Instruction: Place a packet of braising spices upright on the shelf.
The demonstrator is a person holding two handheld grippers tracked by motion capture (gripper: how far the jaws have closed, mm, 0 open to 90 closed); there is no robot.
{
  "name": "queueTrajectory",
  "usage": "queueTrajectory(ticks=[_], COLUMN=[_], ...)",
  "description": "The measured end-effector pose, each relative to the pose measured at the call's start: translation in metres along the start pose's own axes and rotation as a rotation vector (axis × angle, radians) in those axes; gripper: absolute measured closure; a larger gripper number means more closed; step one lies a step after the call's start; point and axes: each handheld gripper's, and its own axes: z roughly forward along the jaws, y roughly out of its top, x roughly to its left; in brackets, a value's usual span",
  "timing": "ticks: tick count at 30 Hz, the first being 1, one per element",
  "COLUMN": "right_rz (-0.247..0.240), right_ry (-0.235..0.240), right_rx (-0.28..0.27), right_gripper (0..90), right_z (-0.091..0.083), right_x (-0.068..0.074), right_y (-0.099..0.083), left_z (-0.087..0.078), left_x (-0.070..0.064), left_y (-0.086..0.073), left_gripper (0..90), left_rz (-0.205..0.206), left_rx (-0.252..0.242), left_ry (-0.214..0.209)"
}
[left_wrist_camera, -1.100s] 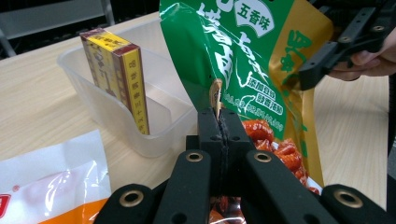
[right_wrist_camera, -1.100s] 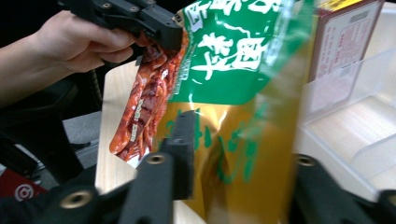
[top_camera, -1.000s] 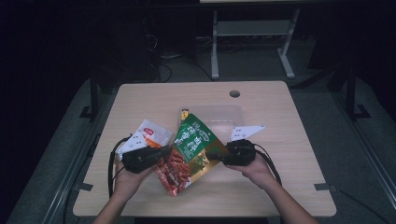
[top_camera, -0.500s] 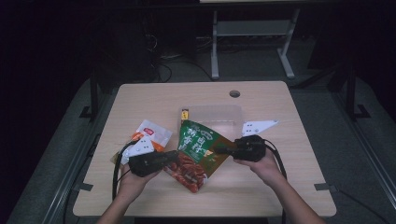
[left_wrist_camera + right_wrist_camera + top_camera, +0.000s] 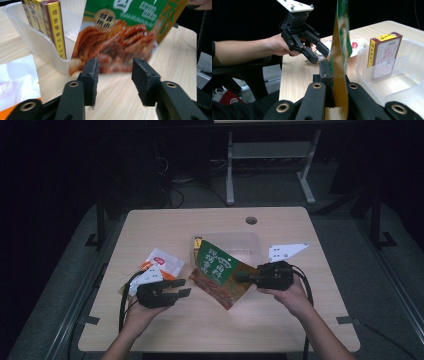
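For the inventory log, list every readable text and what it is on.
Green snack bag: white Chinese characters and a round badge, blurred, unreadable.
Red-and-yellow box: vertical Chinese print on its yellow side, too small.
White-and-orange packet: red logo, too small.
No text can be quoted.

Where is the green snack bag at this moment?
In the high view the green bag is at the table's centre, pinched by the right claw, its top edge over the clear tub, with the open left claw beside it.

A pale wooden table (image 5: 165, 225) with a round cable hole (image 5: 251, 220) is standing on grey flooring (image 5: 350, 237); a white metal frame (image 5: 270, 165) is sitting behind in darkness.
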Motion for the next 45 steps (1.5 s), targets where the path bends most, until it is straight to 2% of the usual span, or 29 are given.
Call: queueTrajectory(ticks=[2,8,13,19,23,31,41,45], right_rz=[-0.019,-0.012,-0.002,-0.02,-0.024,-0.016,0.036,0.035], right_ry=[-0.014,-0.039,-0.059,-0.105,-0.158,-0.251,-0.324,-0.355], right_rx=[0.009,-0.008,-0.03,-0.037,-0.037,-0.03,-0.058,-0.058], right_gripper=[90.0,90.0,90.0,90.0,90.0,90.0,90.0,90.0], right_z=[-0.003,-0.019,-0.036,-0.057,-0.067,-0.077,-0.076,-0.073], right_x=[0.002,0.004,0.007,0.014,0.013,-0.004,-0.032,-0.039], right_y=[0.004,0.011,0.02,0.033,0.039,0.045,0.051,0.057], left_z=[0.0,-0.001,0.0,0.002,0.002,0.005,0.006,0.006], left_x=[0.0,0.001,0.002,0.004,0.005,0.006,0.009,0.008], left_y=[-0.001,-0.005,-0.007,-0.008,-0.009,-0.011,-0.013,-0.014], left_gripper=[51.8,37.8,28.0,22.5,20.8,18.9,17.8,17.7], left_rz=[-0.003,0.044,0.057,0.062,0.063,0.068,0.062,0.057], left_rx=[0.003,0.049,0.084,0.111,0.119,0.127,0.133,0.13], left_ry=[0.007,0.028,0.018,0.017,0.015,0.018,0.022,0.022])
